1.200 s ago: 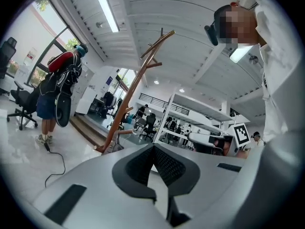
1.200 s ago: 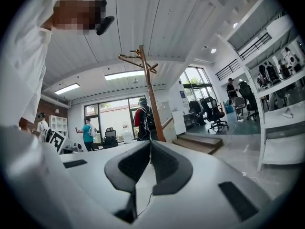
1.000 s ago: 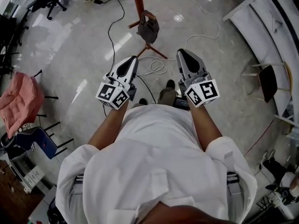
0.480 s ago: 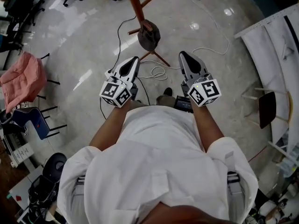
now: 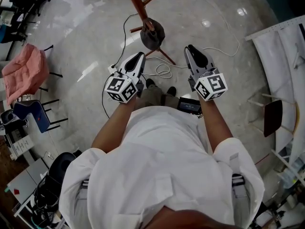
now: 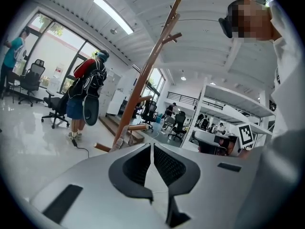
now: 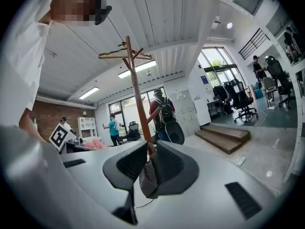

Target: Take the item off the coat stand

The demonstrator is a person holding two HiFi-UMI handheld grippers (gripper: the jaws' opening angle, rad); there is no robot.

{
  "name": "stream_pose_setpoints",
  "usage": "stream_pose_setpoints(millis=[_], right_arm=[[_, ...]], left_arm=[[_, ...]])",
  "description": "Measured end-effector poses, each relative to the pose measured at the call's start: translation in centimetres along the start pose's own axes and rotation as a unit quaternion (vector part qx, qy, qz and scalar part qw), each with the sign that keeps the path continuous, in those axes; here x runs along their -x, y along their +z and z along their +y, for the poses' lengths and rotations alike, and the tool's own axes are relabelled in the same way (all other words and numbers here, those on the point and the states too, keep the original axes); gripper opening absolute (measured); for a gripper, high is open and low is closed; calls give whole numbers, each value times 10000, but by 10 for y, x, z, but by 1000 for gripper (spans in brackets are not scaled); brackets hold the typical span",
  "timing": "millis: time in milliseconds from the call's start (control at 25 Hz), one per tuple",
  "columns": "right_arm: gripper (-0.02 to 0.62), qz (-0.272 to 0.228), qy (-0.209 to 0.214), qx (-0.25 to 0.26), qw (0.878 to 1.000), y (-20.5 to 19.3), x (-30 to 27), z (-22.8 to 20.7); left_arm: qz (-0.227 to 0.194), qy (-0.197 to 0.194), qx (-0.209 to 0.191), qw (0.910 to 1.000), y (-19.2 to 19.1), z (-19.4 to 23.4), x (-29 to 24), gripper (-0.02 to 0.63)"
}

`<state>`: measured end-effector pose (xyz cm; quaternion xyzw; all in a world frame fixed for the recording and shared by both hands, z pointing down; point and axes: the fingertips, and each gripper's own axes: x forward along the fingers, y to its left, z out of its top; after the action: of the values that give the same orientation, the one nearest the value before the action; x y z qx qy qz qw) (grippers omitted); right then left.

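Observation:
A reddish-brown wooden coat stand (image 5: 135,3) rises from the shiny floor ahead of me. A dark grey bag (image 5: 152,34) hangs from a low peg on it. My left gripper (image 5: 139,56) points at the stand from the left, short of the bag, with its jaws together and empty. My right gripper (image 5: 191,48) is level with it on the right; its jaws are opening, with nothing between them. In the right gripper view the bag (image 7: 147,178) shows through the narrow gap, well beyond the gripper (image 7: 150,146). The left gripper view shows the leaning pole (image 6: 147,75) past the gripper (image 6: 152,148).
White cables (image 5: 159,70) loop on the floor by the stand's feet. A pink cloth (image 5: 26,73) lies over a chair at the left, beside a blue chair (image 5: 31,116). A person with a backpack (image 6: 88,92) stands beyond the stand. Wooden steps (image 7: 224,137) lie to the right.
I have stepped closer to the stand. Both grippers have moved forward, so the bag now sits nearer, just ahead and between them. The pink cloth has slid up the view.

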<state>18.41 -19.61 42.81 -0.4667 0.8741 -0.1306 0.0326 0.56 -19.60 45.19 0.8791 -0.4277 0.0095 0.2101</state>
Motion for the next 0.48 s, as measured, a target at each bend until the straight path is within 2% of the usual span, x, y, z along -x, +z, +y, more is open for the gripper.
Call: stream_pose_setpoints(millis=[120, 200, 280, 480], right_arm=[[112, 261, 184, -17, 9995, -15, -20, -4], [121, 396, 298, 32, 9988, -22, -38, -5], [133, 517, 412, 81, 9978, -29, -59, -6], [164, 922, 643, 12, 9937, -56, -101, -19]], left_arm=[[17, 60, 78, 10000, -4, 12, -11, 49], [50, 99, 148, 9998, -7, 23, -18, 98], [123, 128, 204, 9996, -9, 35, -26, 100], [460, 261, 444, 9976, -31, 59, -52, 150]])
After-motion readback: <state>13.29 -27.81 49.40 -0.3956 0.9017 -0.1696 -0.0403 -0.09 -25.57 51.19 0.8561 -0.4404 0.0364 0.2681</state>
